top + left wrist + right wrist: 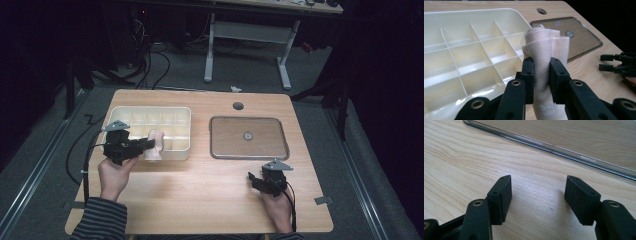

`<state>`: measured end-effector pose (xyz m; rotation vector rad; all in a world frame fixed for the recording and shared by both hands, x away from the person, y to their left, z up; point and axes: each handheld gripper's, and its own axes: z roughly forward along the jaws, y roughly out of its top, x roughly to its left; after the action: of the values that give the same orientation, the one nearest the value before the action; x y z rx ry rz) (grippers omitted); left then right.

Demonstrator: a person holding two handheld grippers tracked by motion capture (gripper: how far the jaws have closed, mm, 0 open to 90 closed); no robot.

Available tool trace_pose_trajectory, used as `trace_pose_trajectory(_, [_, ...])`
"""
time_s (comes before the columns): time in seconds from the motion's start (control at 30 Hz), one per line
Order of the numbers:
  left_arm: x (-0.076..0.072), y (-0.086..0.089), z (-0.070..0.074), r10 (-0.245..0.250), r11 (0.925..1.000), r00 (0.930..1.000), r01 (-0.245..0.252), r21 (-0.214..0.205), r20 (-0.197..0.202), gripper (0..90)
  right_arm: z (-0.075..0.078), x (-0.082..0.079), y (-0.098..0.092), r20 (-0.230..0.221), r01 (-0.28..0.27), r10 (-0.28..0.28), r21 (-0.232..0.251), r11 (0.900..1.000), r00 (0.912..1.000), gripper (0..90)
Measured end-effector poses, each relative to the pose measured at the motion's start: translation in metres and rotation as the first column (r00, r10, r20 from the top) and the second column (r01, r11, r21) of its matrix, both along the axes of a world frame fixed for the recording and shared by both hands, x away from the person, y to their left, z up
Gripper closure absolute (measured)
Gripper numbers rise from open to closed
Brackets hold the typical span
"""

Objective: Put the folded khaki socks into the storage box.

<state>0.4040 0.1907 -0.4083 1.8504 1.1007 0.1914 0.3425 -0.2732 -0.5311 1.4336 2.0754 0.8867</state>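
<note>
Dim room and cabling surround a wooden table (200, 195) on which a cream divided tray (461, 50) and its clear lid (249, 137) are set apart. A rolled beige cloth (546, 50) is clamped by the left gripper (541, 75) at the tray's near corner, not yet placed in a compartment. Nothing is held by the right gripper (537, 195), its jaws spread wide just above the table.

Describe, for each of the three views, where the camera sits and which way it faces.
High view: above the person's side, facing forward and down on the table; both forearms, left gripper, right gripper.
Left gripper view: on that gripper, facing the divided tray; jaws clamp a rolled cloth.
Right gripper view: low over tabletop, jaws apart.
All three share the clear lid.
</note>
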Motion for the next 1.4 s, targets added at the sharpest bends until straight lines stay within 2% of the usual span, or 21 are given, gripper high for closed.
trace_pose_trajectory(0.2, [0.009,0.0,0.006,0.002,1.0,1.0,-0.002,-0.002,0.003,76.3,0.0,0.0,0.0,0.0,-0.001,0.001,0.001,1.0,1.0,38.9])
trace_pose_trajectory(0.4, [0.021,0.0,0.005,-0.009,0.9999,0.9998,0.009,0.008,-0.015,76.3,0.0,0.0,0.0,-0.001,-0.001,0.001,0.002,1.0,1.0,38.9])
trace_pose_trajectory(0.47, [0.025,0.0,0.003,-0.007,1.0,0.9997,0.007,-0.001,-0.022,76.3,0.0,0.0,0.0,-0.001,-0.001,0.001,0.001,1.0,1.0,38.9])
trace_pose_trajectory(0.63, [0.031,0.004,0.0,0.005,0.9999,0.9996,-0.005,0.012,-0.026,76.2,0.0,0.0,0.0,-0.001,0.0,0.0,0.0,1.0,1.0,38.9])
trace_pose_trajectory(1.0, [0.046,0.013,-0.01,0.023,0.9997,0.998,-0.022,0.01,-0.059,76.2,0.0,0.0,0.0,0.0,-0.001,0.001,-0.002,1.0,1.0,38.9])
trace_pose_trajectory(1.13, [0.049,0.012,-0.014,0.025,0.9993,0.9976,-0.023,0.029,-0.064,76.2,0.0,0.0,0.0,0.001,-0.002,0.002,-0.002,1.0,1.0,38.9])
trace_pose_trajectory(1.3, [0.055,0.013,-0.019,0.033,0.9992,0.9963,-0.031,0.027,-0.079,76.2,0.0,0.0,0.0,0.001,-0.001,0.001,-0.002,1.0,1.0,38.9])
trace_pose_trajectory(1.4, [0.058,0.013,-0.023,0.041,0.9984,0.9954,-0.038,0.042,-0.086,76.2,0.0,0.0,0.0,0.002,-0.003,0.003,-0.004,1.0,1.0,38.9])
